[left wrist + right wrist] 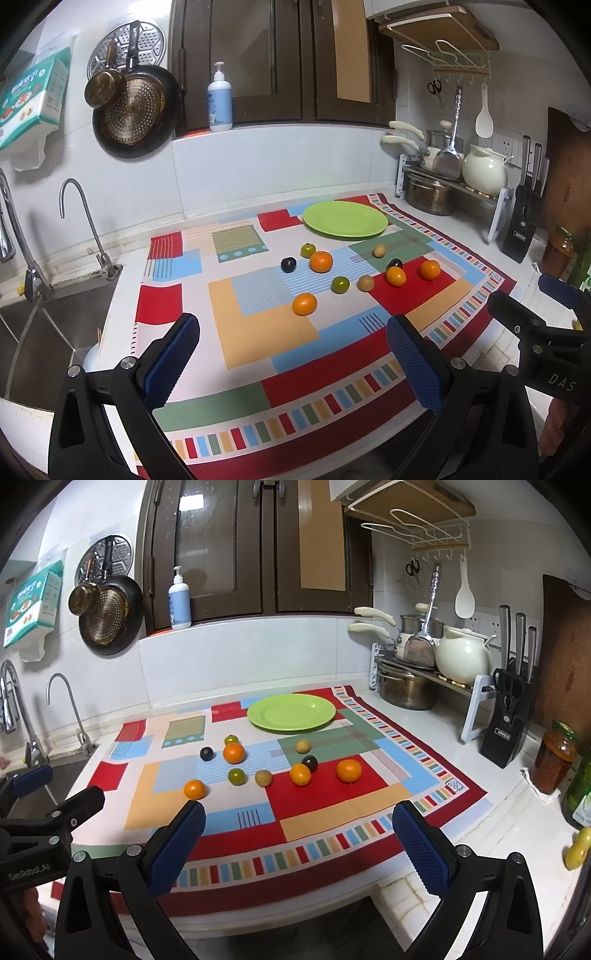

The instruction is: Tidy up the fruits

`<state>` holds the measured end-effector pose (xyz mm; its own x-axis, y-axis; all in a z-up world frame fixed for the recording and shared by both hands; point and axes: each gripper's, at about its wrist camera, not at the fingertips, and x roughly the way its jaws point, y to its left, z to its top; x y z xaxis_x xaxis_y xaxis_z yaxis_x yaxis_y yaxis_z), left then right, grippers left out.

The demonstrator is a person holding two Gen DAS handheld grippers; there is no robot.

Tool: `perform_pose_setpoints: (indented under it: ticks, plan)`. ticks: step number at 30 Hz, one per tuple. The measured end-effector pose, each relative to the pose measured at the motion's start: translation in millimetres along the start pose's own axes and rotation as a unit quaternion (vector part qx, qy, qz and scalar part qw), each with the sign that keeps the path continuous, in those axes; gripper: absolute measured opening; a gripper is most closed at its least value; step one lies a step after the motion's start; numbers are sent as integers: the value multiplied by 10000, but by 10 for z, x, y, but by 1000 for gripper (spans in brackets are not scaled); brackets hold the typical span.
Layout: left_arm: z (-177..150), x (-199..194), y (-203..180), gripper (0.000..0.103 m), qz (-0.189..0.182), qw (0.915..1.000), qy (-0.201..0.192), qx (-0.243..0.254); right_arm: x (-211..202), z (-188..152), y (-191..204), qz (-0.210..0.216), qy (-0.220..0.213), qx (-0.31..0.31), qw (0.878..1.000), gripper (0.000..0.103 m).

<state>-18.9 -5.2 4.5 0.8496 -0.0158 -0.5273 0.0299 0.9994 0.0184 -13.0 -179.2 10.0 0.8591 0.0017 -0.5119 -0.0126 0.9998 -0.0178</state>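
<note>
Left wrist view: left gripper wide apart, holding nothing, over bare patchwork cloth near the worktop front edge. Right gripper wide apart too, holding nothing. Fruits scattered mid-cloth, round, in a loose left-to-right band. Green plate behind them. Sink at left. Knife block reads "OPPEIN".

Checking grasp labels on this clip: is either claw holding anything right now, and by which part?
Nothing is held. The left claw and right claw are both open, above the near edge of the patterned cloth, short of the fruits.
</note>
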Motion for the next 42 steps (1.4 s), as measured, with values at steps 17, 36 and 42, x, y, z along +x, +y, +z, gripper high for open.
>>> perform_pose_setpoints:
  ticks: [17, 36, 42]
  plan:
    - [22, -18, -30, 103, -15, 10000, -37, 3, -27, 13, -11, 6, -22, -8, 10000, 102]
    - [3, -19, -9, 103, 8, 10000, -78, -8, 17, 34, 26, 78, -4, -61, 10000, 102]
    - [5, -14, 2, 103, 29, 9999, -96, -13, 33, 30, 43, 102, -5, -85, 9999, 102]
